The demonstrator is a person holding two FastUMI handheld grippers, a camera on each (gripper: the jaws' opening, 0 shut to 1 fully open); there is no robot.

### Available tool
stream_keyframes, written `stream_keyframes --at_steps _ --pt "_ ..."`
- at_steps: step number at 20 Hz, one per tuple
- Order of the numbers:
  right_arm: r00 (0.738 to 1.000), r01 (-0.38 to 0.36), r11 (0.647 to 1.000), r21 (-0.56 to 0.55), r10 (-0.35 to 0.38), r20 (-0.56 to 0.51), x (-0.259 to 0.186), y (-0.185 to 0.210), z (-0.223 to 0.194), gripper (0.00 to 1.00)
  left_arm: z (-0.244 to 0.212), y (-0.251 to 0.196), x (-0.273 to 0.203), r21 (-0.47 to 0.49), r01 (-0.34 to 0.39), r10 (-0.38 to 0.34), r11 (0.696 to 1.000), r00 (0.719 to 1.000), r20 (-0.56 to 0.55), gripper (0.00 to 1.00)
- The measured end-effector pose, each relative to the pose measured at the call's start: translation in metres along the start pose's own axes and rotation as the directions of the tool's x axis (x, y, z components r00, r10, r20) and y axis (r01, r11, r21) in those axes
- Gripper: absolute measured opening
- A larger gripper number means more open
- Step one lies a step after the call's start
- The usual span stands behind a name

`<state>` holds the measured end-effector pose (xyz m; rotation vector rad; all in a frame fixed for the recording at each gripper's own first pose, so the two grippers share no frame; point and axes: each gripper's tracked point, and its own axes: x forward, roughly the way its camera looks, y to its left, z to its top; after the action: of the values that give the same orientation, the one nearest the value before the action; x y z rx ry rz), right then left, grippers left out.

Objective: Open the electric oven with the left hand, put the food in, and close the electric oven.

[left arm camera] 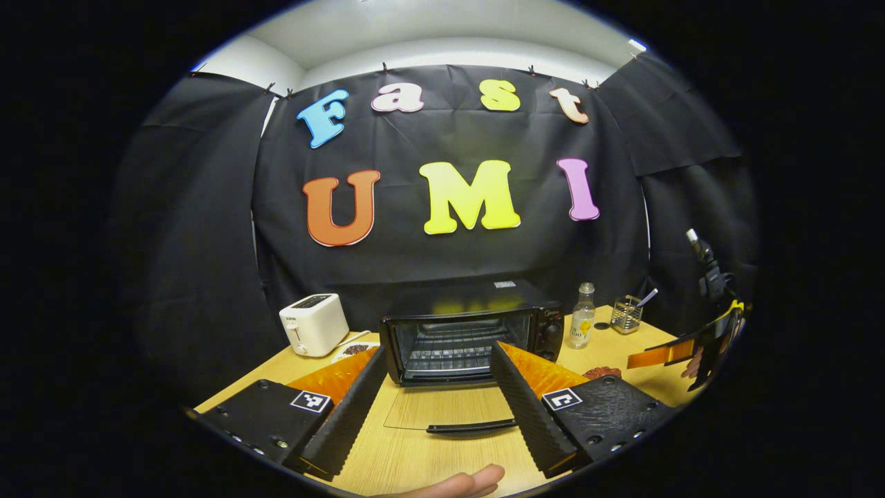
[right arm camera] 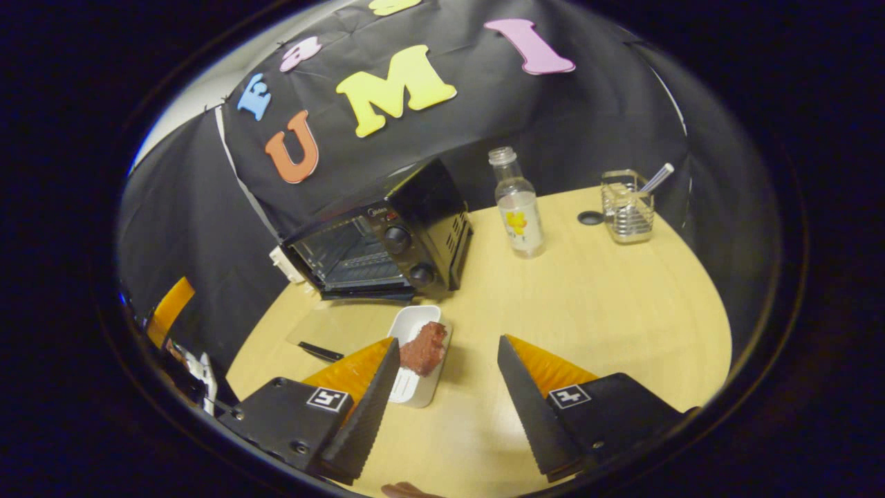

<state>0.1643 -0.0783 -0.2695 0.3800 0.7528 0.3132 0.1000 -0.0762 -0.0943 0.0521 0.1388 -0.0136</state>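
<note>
Left gripper (left arm camera: 434, 415): fingers spread wide, nothing held between them. They are raised above the tabletop (left arm camera: 415, 463), aimed at the oven (left arm camera: 470, 332). A fingertip of the holding hand (left arm camera: 463, 483) is seen at the bottom edge of the left gripper view.

Oven door (left arm camera: 449, 411): glass, swung fully down and lying flat on the tabletop, its dark handle (left arm camera: 470, 427) at the near edge, between the left fingers in the left gripper view. The wire rack (left arm camera: 449, 346) inside the oven is exposed.

Right gripper (right arm camera: 442, 408): fingers likewise parted, gripping nothing, held over the tabletop (right arm camera: 608, 311). It is also seen at the right edge of the left gripper view (left arm camera: 691, 349).

Food (right arm camera: 423, 347): a dark reddish lump, lying in a white tray (right arm camera: 415, 325) on the tabletop, in front of the oven (right arm camera: 380, 235) and just beside the open door (right arm camera: 332, 325). In the right gripper view the tray sits next to the left-hand finger (right arm camera: 366, 408); contact cannot be judged.

Bottle (right arm camera: 517, 204): clear, upright, right of the oven in the right gripper view.

Wire holder (right arm camera: 626, 207): farther right, with a rod standing in it.

Toaster (left arm camera: 314, 324): white, left of the oven in the left gripper view; a small plate (left arm camera: 354, 350) with something dark on it lies beside it.
</note>
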Motion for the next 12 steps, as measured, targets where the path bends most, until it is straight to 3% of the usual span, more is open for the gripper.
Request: stream_keyframes --at_steps 3,6,7,10,12 --pt "0.994 -0.087 0.989 0.123 0.095 -0.057 0.021 0.008 -0.002 0.81 0.001 0.007 -0.01 -0.031 -0.011 0.012 0.999 1.0 0.006 0.95" --pt "0.972 -0.158 0.954 0.254 0.196 -0.13 0.033 0.019 -0.016 0.55 -0.006 0.016 -0.019 -0.018 -0.03 0.03 0.999 0.999 -0.018 0.95" --pt "0.965 -0.158 0.948 0.275 0.207 -0.159 0.035 0.018 -0.019 0.57 -0.007 0.02 -0.021 -0.012 -0.041 0.041 0.999 0.999 -0.018 0.95" --pt "0.959 -0.133 0.936 0.327 0.205 -0.196 0.04 0.015 -0.027 0.13 -0.005 0.023 -0.029 -0.028 -0.047 0.047 0.998 0.999 -0.014 0.95" --pt "0.96 -0.13 0.939 0.317 0.2 -0.196 0.027 0.017 -0.029 0.11 -0.003 0.025 -0.036 -0.042 -0.037 0.037 0.998 0.999 -0.005 0.95"
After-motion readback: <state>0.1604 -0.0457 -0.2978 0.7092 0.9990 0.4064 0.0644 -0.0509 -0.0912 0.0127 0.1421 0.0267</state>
